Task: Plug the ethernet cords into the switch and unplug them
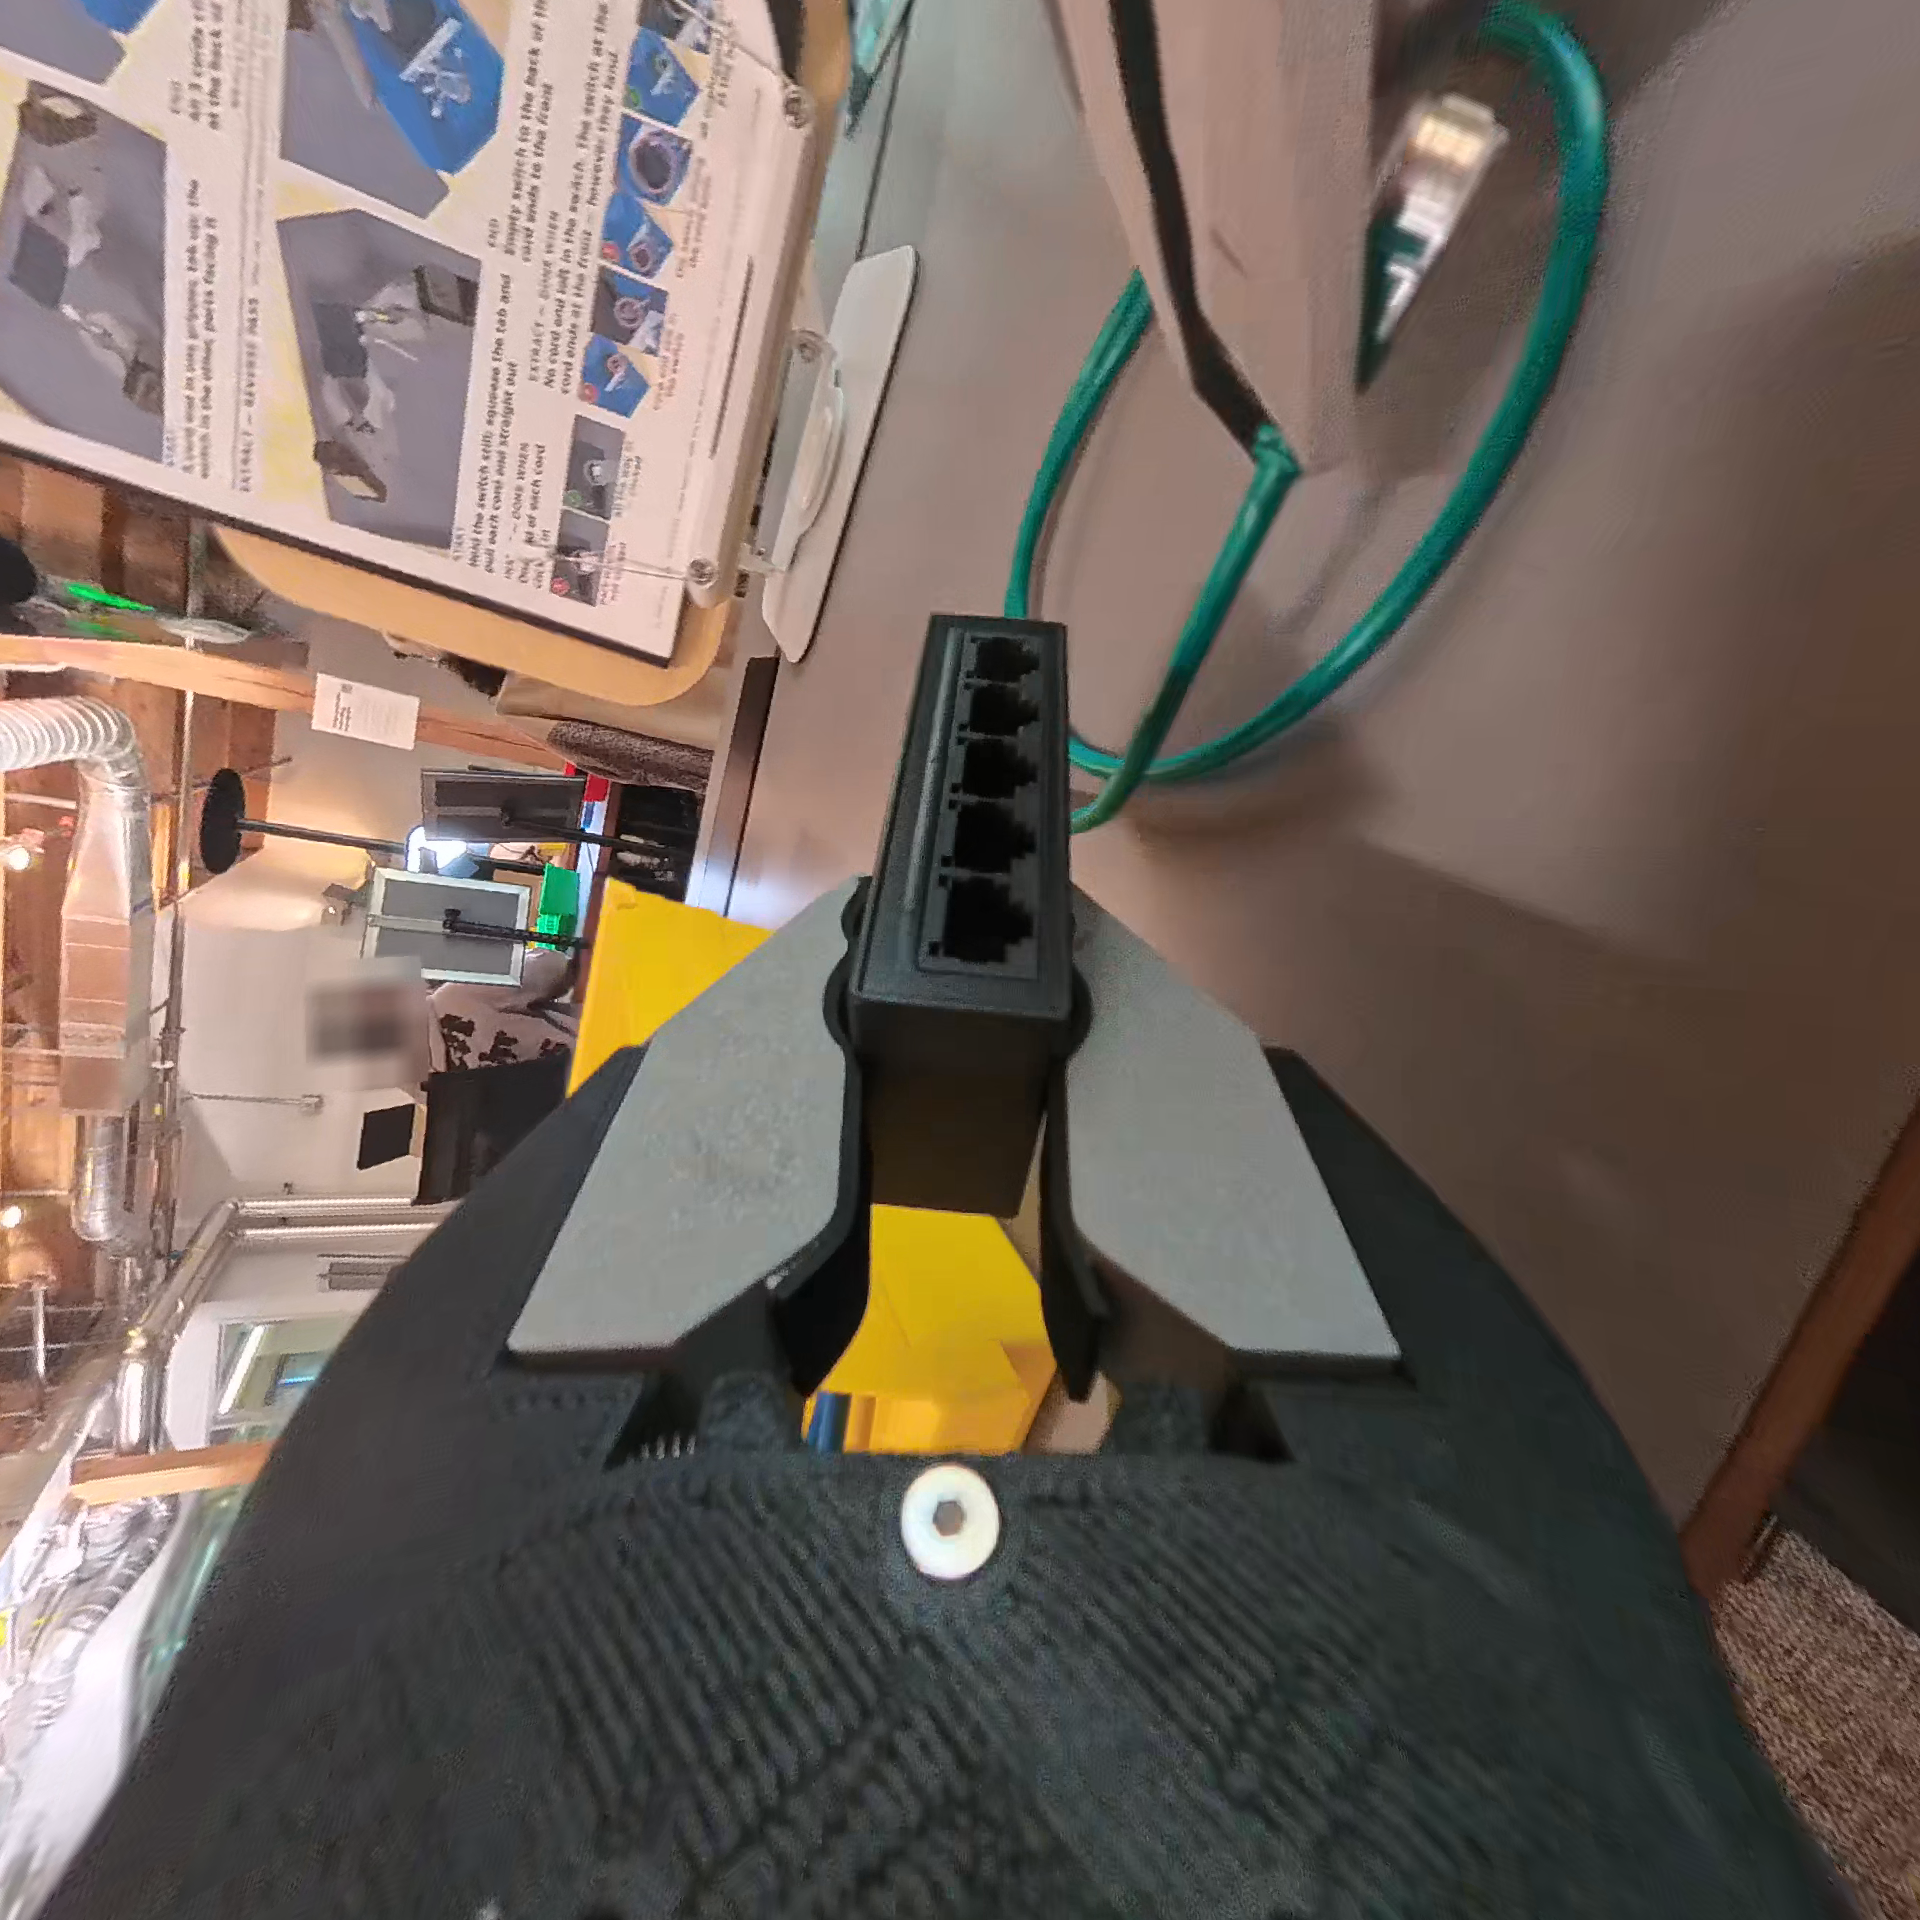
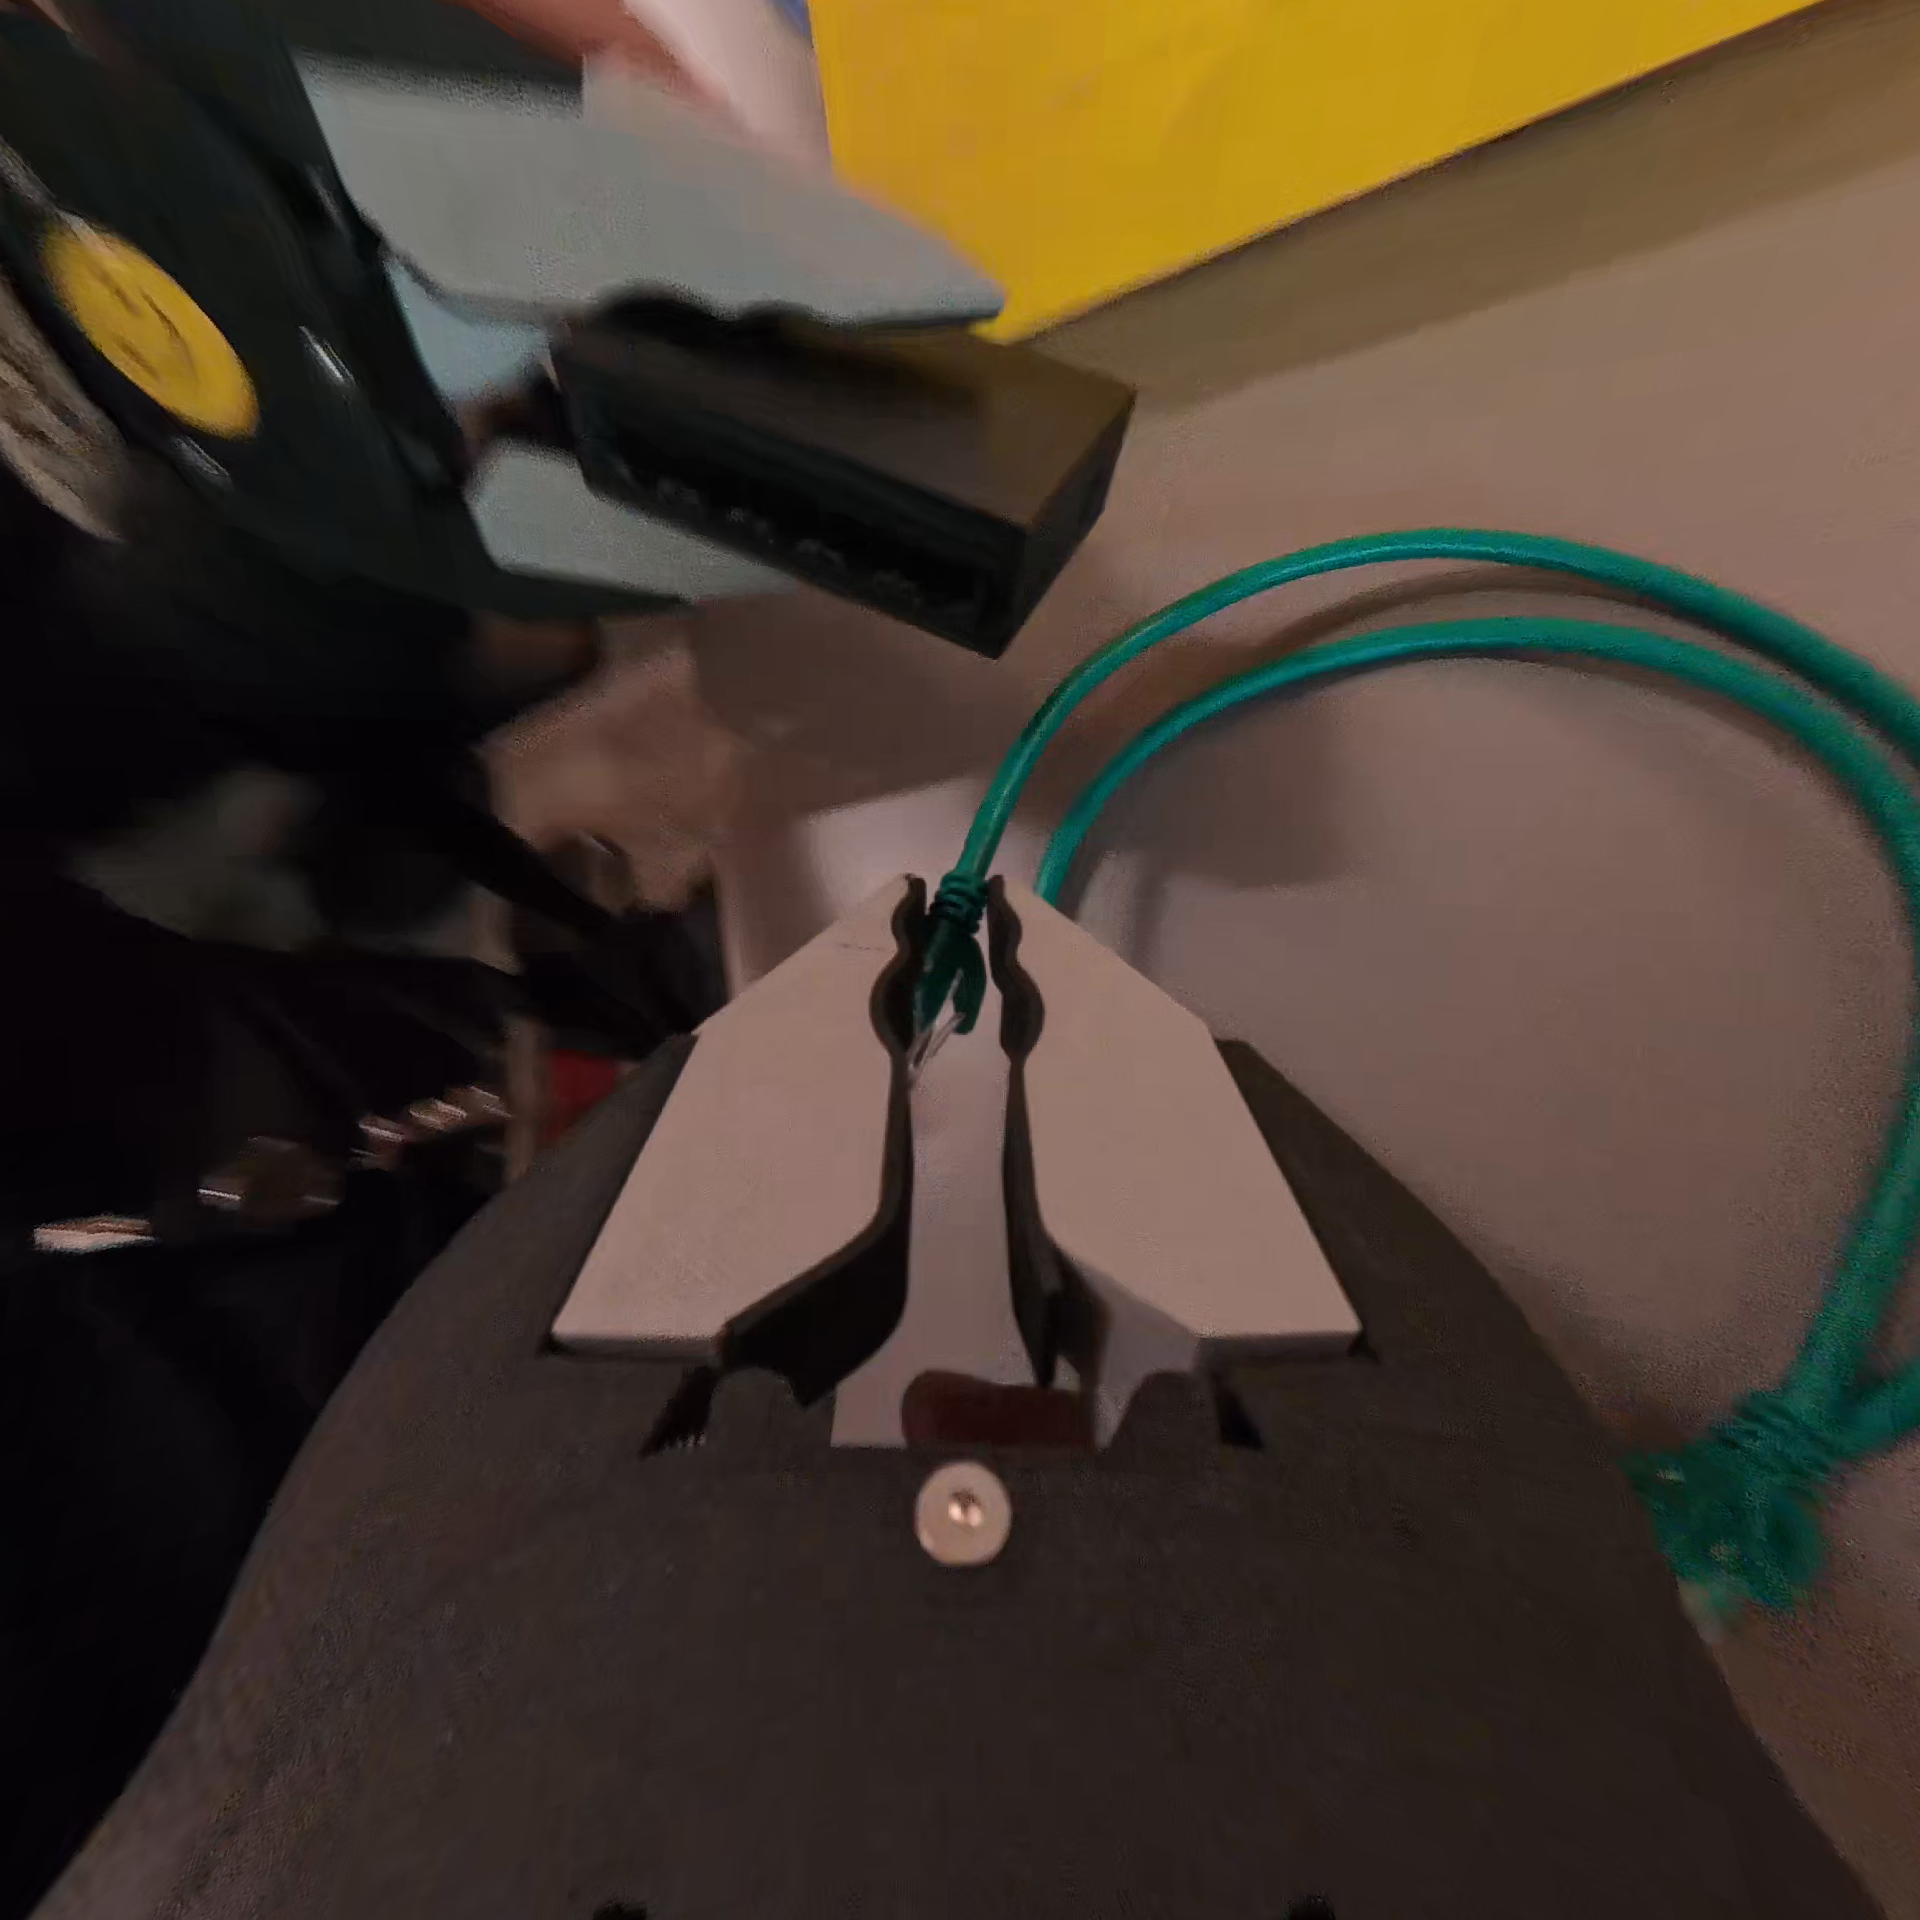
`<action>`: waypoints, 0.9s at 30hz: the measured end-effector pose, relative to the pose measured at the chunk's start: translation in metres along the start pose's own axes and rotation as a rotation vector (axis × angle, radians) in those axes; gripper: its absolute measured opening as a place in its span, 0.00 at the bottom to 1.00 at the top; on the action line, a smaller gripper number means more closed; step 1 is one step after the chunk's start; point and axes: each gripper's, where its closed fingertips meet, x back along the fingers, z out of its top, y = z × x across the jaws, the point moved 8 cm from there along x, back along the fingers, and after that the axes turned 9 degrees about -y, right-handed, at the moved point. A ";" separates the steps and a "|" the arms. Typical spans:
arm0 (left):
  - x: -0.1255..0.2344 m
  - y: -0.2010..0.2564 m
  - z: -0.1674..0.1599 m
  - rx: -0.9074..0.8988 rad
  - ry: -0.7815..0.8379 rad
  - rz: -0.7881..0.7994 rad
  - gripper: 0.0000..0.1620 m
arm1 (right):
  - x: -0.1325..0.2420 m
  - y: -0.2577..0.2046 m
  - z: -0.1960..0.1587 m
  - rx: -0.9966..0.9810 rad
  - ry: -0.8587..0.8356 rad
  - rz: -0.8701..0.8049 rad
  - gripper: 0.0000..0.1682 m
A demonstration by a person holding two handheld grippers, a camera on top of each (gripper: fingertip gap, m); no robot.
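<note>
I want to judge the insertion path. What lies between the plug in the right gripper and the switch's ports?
Nothing: in the left wrist view, only bare table shows between the plug and the switch.

Both tongs alike: left tongs (image 1: 961, 997) and right tongs (image 2: 951, 940) have grey wedge fingers (image 1: 727, 1132) with black wavy inner edges, on black ribbed printed body with one pale hex screw (image 1: 950, 1522).
</note>
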 end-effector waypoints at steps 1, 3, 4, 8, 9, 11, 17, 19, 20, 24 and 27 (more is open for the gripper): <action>0.002 -0.003 0.000 0.012 0.003 0.005 0.19 | 0.007 0.003 0.001 -0.058 0.078 0.085 0.04; 0.005 -0.006 0.002 0.019 0.028 0.009 0.19 | 0.020 0.006 0.004 -0.125 0.214 0.190 0.04; 0.007 -0.006 0.005 0.021 0.041 0.014 0.19 | 0.024 0.007 0.005 -0.147 0.265 0.209 0.04; 0.010 0.001 0.019 0.022 0.083 -0.045 0.19 | 0.033 0.007 0.012 -0.236 0.478 0.284 0.03; 0.011 0.005 0.023 0.015 0.101 -0.076 0.19 | 0.036 0.007 0.013 -0.249 0.540 0.294 0.03; 0.010 0.010 0.028 0.032 0.103 -0.109 0.19 | 0.035 0.004 0.013 -0.242 0.585 0.319 0.03; -0.004 0.003 0.018 0.125 0.006 -0.052 0.19 | 0.018 -0.014 -0.001 -0.026 0.365 0.070 0.03; -0.005 0.001 0.017 0.182 0.022 -0.075 0.19 | 0.017 -0.015 -0.001 0.021 0.321 -0.038 0.03; -0.006 0.001 0.018 0.199 0.028 -0.084 0.19 | 0.014 -0.016 -0.001 0.037 0.297 -0.076 0.03; -0.007 0.006 0.027 0.188 0.048 -0.097 0.19 | -0.005 -0.021 0.004 0.114 0.209 -0.152 0.04; -0.009 0.009 0.027 0.164 0.030 -0.085 0.18 | -0.014 -0.023 0.008 0.159 0.216 -0.136 0.04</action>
